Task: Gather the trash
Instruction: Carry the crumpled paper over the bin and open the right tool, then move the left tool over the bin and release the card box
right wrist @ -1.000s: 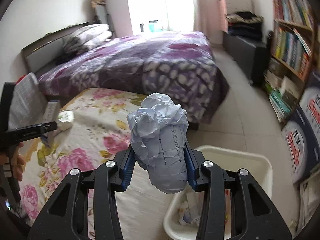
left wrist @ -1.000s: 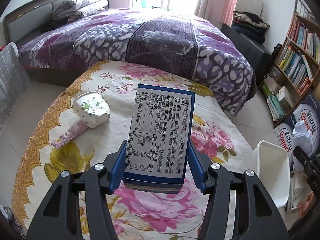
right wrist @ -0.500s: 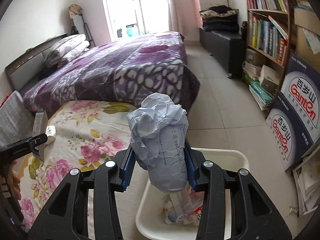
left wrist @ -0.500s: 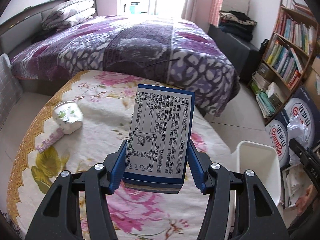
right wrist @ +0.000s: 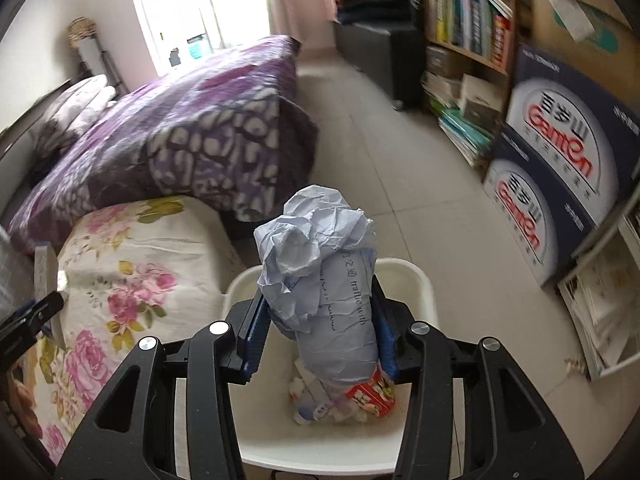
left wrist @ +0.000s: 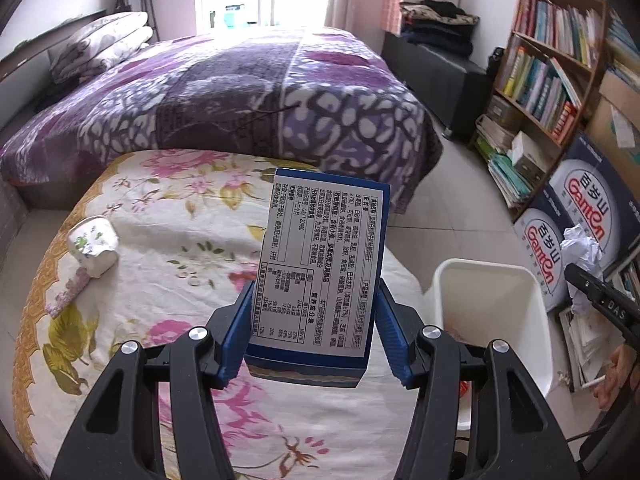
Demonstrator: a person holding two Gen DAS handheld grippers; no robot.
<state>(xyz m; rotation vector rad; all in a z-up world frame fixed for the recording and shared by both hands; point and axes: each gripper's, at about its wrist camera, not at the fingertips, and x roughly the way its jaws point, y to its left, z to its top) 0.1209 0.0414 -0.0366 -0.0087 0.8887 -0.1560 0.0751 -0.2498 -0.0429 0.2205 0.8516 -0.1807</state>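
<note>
The left tongs [left wrist: 314,334] are clenched on a blue rectangular cardboard box with a white printed label [left wrist: 320,268], both blue pads pressed flat against its sides. The box stands upright between them, held above the round tabletop under a cream cloth printed with pink flowers [left wrist: 168,240]. On that cloth, towards its left edge, lie a crumpled white paper cup with a green pattern [left wrist: 93,245] and, just beside it, a small pinkish wrapper [left wrist: 68,292].

The right tongs [right wrist: 320,328] carry a large crumpled wad of pale blue-white paper with printed lines [right wrist: 320,276]. Their jaws have just been opening: a narrow gap shows between the left pad and the paper, while the paper lies against the right pad, so the wad sits loosely between them rather than squeezed. It hangs directly over the white plastic rectangular bin [right wrist: 416,280], which stands on the tiled floor just beside the tabletop and holds a heap of scraps, among them a red packet [right wrist: 370,396]. In the left wrist view the same bin [left wrist: 512,280] appears to the right of the box, with the paper wad [left wrist: 582,248] above its far side.

Behind the tabletop stands a bed with a purple patterned blanket [left wrist: 224,100].
</note>
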